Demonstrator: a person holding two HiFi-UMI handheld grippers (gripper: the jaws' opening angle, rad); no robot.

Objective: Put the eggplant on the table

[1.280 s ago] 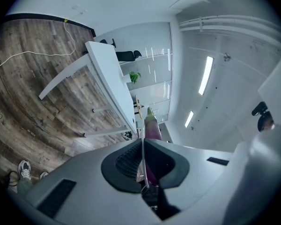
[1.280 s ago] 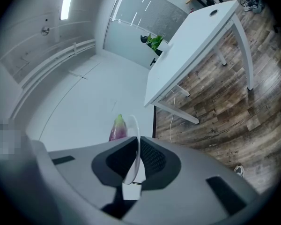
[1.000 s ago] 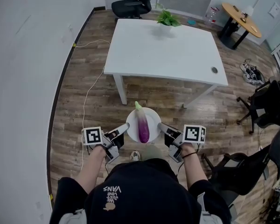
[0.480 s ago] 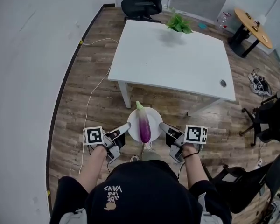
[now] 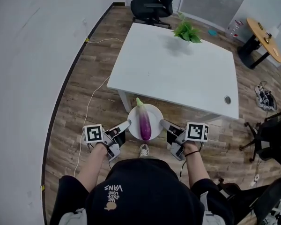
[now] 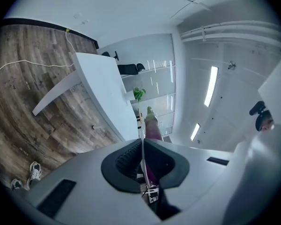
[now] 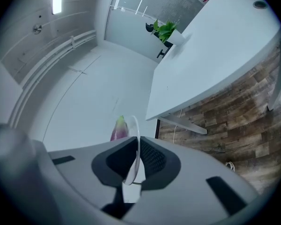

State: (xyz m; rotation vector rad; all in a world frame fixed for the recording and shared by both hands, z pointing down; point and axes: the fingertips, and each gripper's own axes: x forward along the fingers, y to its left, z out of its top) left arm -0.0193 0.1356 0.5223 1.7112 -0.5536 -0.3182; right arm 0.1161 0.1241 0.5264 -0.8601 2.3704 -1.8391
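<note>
Head view: a white table (image 5: 178, 69) stands on a brown wood floor (image 5: 79, 102). A green plant (image 5: 187, 32) sits at its far edge, and a black chair (image 5: 154, 6) is behind it. Near the table's front edge, the left gripper (image 5: 126, 124) and right gripper (image 5: 163, 123) hold a white plate (image 5: 154, 115) in the air, one on each side. The eggplant (image 5: 144, 123) lies on the plate.

Left gripper view: the jaws pinch the plate's thin rim, with the eggplant past them.

Right gripper view: the jaws squeeze the other rim, with the table ahead.
</note>
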